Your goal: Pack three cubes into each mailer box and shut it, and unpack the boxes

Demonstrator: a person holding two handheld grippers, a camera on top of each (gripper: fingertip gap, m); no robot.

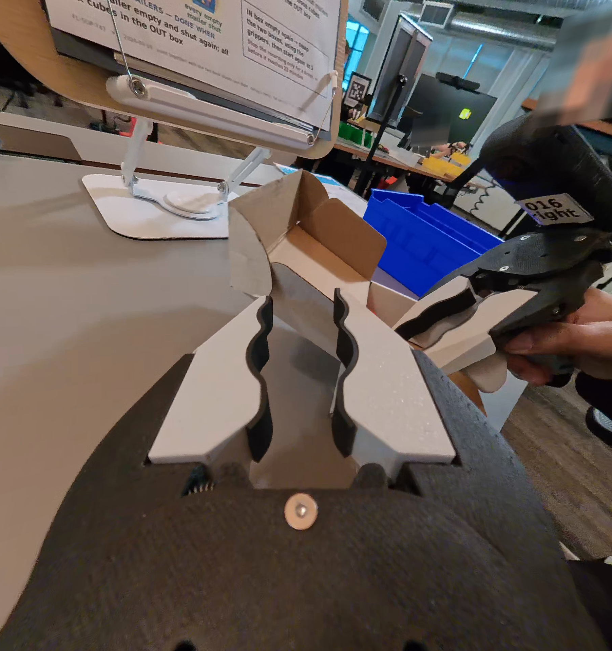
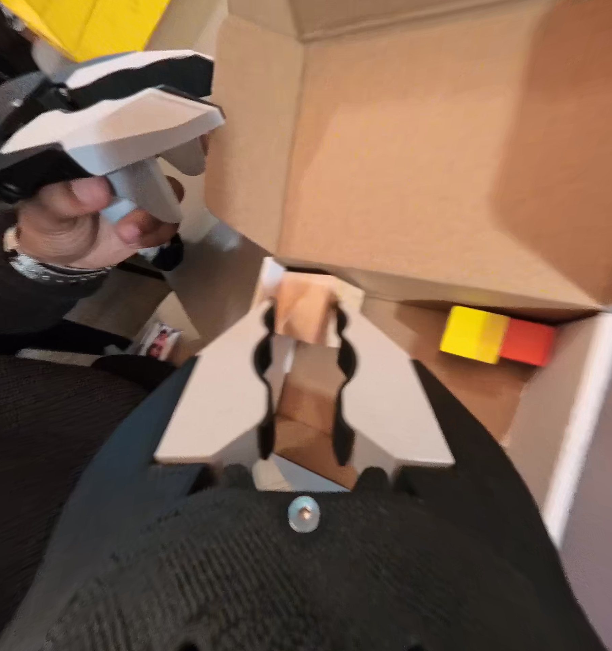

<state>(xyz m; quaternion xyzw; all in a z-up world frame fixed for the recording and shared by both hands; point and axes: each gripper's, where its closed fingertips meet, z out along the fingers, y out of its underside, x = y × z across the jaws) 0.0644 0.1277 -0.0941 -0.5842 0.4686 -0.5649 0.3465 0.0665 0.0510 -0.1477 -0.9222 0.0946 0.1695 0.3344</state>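
The left claw (image 1: pixel 303 310) is held open and empty just beside the box (image 1: pixel 318 253); the right claw (image 2: pixel 303 329), also open, is aimed inside, likely for the yellow cube (image 2: pixel 470 333).

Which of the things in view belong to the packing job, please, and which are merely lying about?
Job: open mailer box, yellow cube, red cube, left claw, right claw.
Lying about: document stand, blue bin, monitors.

Left gripper (image 1: pixel 303 306) level, jaws parted, nothing between. Right gripper (image 2: pixel 303 317) at 3 o'clock of left, jaws parted, gripped by hand (image 1: pixel 579 338). Left hand (image 2: pixel 86 218) squeezing handle.
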